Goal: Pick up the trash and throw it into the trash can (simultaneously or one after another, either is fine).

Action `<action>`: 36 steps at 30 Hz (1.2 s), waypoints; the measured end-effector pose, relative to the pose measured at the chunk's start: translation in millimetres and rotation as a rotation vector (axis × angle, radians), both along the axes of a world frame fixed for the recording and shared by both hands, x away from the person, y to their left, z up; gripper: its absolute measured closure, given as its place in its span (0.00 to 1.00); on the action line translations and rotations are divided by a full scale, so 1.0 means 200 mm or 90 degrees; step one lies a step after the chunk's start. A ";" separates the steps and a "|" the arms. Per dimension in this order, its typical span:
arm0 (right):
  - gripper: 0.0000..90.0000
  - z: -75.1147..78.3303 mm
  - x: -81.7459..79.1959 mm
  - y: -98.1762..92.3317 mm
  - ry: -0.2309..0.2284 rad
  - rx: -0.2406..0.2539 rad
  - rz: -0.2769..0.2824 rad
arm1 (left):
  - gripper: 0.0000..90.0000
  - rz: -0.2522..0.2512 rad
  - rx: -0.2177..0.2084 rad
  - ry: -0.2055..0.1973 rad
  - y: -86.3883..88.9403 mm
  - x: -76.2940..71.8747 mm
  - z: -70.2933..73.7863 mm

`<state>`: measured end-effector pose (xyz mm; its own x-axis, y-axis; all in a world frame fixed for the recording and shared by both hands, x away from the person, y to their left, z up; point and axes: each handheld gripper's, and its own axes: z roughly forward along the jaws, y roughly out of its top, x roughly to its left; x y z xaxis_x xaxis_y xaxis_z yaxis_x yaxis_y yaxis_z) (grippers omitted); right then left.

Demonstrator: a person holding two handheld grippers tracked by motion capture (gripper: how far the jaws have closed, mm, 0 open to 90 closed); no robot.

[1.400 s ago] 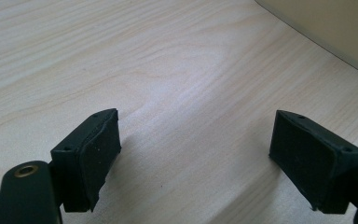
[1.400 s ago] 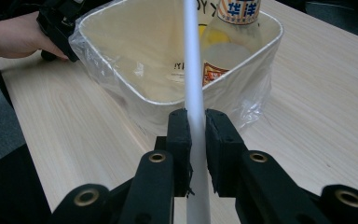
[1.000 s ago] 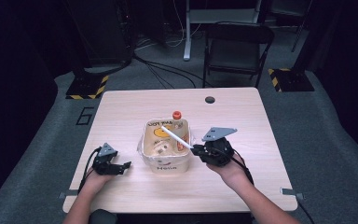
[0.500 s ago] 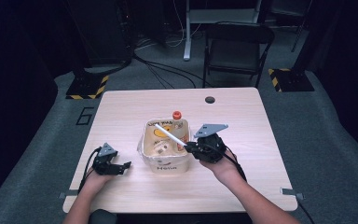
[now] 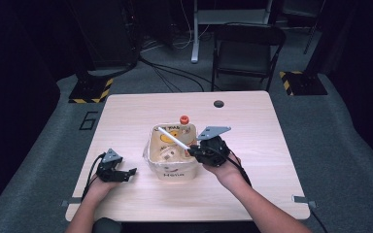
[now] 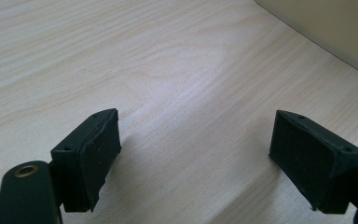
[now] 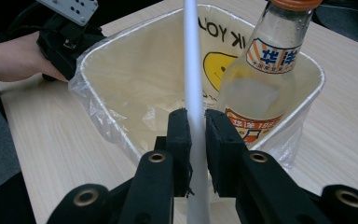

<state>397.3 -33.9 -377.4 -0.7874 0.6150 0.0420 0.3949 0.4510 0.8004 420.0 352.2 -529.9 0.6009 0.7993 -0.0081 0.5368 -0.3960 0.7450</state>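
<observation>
While the right gripper point(image 7: 195, 140) pinches the thin white stick point(image 7: 192, 70) over the bin point(image 7: 98, 79) and the left gripper point(image 6: 196, 149) rests open and empty, the stick looks light, stiff and slippery, best held low.

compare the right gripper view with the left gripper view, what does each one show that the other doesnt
Right gripper view: the right gripper shut on a thin white stick, a clear glass bottle with an orange cap inside the bin, and a hand with the other gripper.

Left gripper view: the left gripper, jaws wide apart with nothing between.

Both: the light wooden table and the cream plastic bin.
</observation>
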 end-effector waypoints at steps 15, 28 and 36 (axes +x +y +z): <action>0.88 -0.04 0.07 0.05 -0.001 -0.032 -0.014 | 0.18 -0.001 0.000 -0.001 0.00 0.00 0.00; 0.85 -0.05 0.11 0.10 0.003 -0.052 -0.015 | 0.18 -0.001 0.000 0.000 0.00 0.00 0.00; 0.76 -0.04 0.11 0.11 -0.007 -0.044 -0.011 | 0.18 -0.001 -0.001 0.000 0.00 0.00 0.00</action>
